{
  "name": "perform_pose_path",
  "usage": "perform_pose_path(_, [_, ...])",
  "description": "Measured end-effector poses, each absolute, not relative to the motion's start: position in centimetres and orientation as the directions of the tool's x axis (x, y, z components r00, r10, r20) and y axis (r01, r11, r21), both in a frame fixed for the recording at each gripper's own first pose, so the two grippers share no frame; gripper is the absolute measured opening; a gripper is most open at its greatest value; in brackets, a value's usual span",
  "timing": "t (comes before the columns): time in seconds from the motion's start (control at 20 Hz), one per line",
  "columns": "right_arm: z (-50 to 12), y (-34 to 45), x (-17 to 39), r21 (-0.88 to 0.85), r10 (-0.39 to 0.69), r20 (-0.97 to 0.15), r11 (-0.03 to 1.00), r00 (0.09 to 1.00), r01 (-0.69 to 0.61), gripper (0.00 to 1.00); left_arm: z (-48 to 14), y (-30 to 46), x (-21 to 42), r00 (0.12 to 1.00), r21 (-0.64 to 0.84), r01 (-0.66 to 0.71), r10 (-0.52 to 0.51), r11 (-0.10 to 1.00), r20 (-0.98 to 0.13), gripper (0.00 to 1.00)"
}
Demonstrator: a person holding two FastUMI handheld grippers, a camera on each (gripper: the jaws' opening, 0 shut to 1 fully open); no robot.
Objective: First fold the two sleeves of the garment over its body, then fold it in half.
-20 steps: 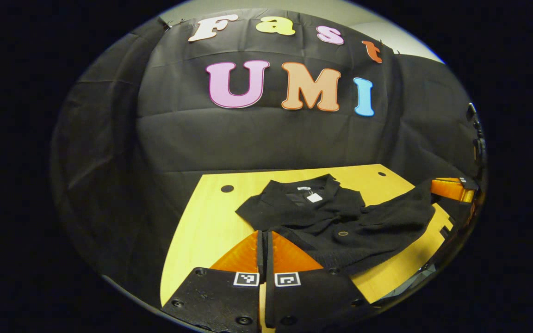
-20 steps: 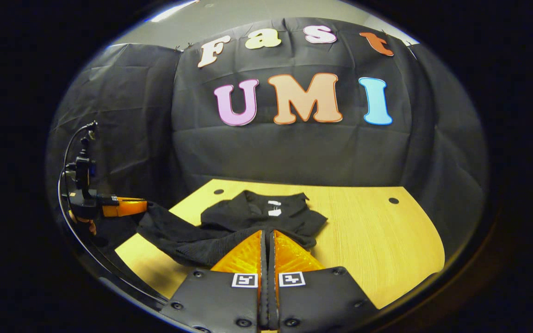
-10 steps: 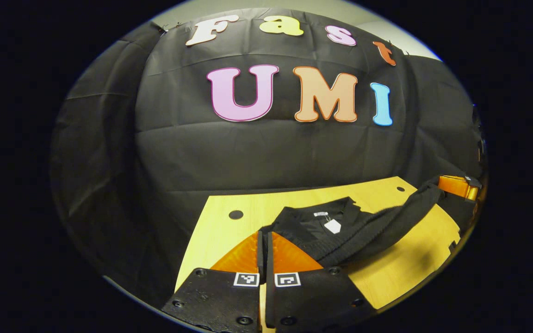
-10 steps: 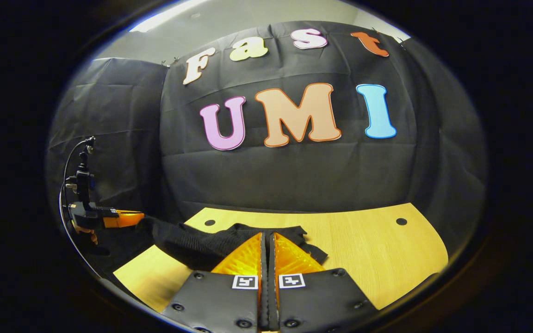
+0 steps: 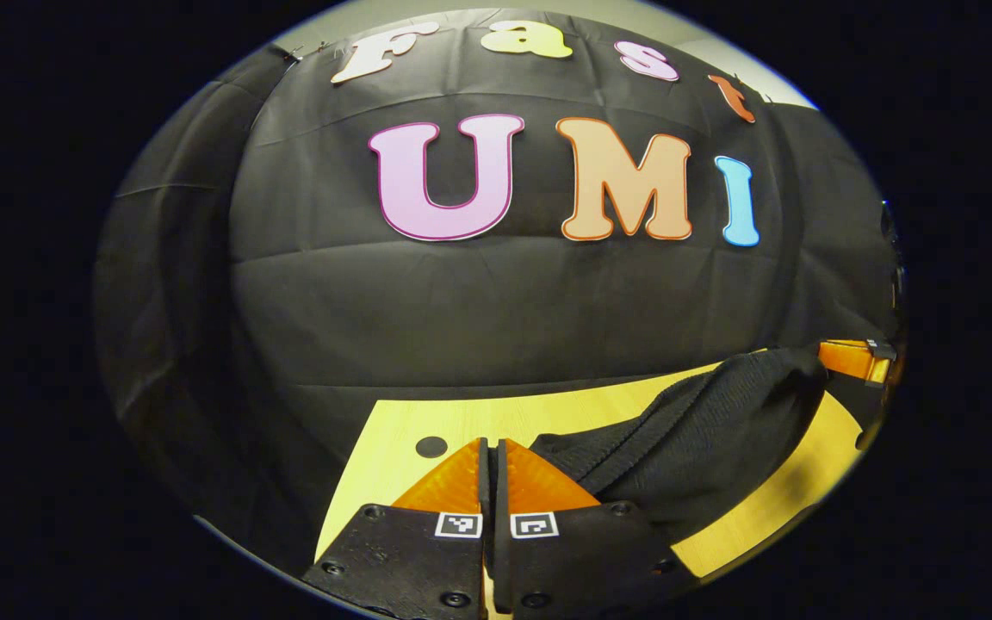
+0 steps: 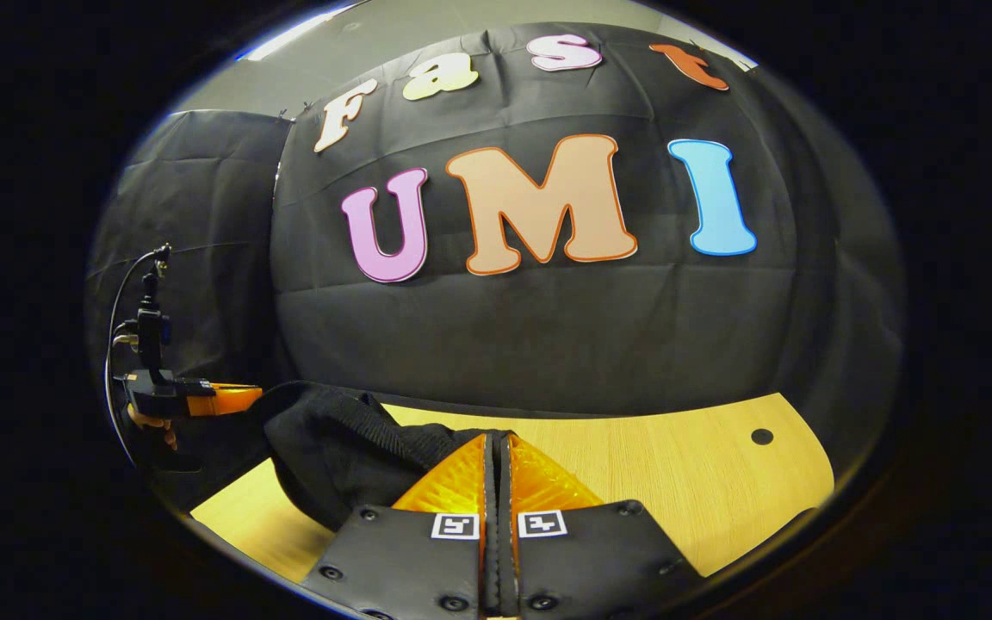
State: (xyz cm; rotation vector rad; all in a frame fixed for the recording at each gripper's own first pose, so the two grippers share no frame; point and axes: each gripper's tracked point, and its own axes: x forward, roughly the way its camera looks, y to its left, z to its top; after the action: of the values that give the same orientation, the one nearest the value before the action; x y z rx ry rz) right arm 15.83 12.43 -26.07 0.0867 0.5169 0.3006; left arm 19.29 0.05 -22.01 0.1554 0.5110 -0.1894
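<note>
The black knit garment hangs as a taut band over the wooden table, stretched between the two grippers. My left gripper is shut, and the ribbed edge of the cloth runs off from its tips to the right. At the far end of that band my right gripper holds the cloth. In the right gripper view the right gripper is shut with the garment bunched at its left, reaching to the left gripper. The collar and sleeves are hidden under the raised cloth.
The table has bare wood to the right, with a round dark hole near its far corner and another hole at the left. A hand and a cable sit behind the far gripper. The booth wall stands just beyond the table.
Both grippers have moved forward toward the wall, carrying the garment's edge up and over its body. The collar and white tag, visible earlier, are now covered.
</note>
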Motion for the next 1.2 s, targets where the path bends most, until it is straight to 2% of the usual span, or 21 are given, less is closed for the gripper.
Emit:
perform_pose_path(0.55, [-30.1, 12.1, 21.2, 0.184, 0.301, -0.514, 0.953, 0.804, -0.239, 0.02, -25.8, -0.8, 23.3, 0.854, 0.159, 0.222, -0.113, 0.962, -0.507, 0.0])
perform_pose_path(0.6, [-30.6, 11.8, 21.5, 0.188, 0.289, -0.531, 0.957, 0.797, -0.221, 0.02, -25.9, -0.8, 24.0, 0.855, 0.173, 0.22, -0.104, 0.96, -0.508, 0.04])
perform_pose_path(0.7, [-30.1, 10.4, 22.4, 0.174, 0.234, -0.528, 0.971, 0.816, -0.166, 0.63, -27.2, -0.3, 26.3, 0.868, 0.191, 0.187, -0.071, 0.964, -0.491, 0.66])
perform_pose_path(0.75, [-29.5, 10.2, 22.5, 0.176, 0.229, -0.507, 0.971, 0.831, -0.16, 0.94, -25.3, -0.1, 24.9, 0.881, 0.187, 0.168, -0.062, 0.968, -0.468, 0.96])
perform_pose_path(0.8, [-28.8, 10.2, 22.6, 0.168, 0.226, -0.484, 0.972, 0.845, -0.164, 0.94, -24.7, -0.3, 24.8, 0.892, 0.167, 0.163, -0.073, 0.972, -0.446, 0.91])
perform_pose_path(0.85, [-28.3, 10.0, 22.7, 0.149, 0.214, -0.47, 0.975, 0.856, -0.162, 0.98, -24.1, -0.5, 24.8, 0.901, 0.155, 0.158, -0.079, 0.975, -0.426, 0.92])
perform_pose_path(1.2, [-27.0, 8.9, 21.4, 0.094, 0.184, -0.443, 0.983, 0.877, -0.158, 0.98, -22.4, 0.3, 24.2, 0.916, 0.162, 0.13, -0.056, 0.978, -0.397, 0.92])
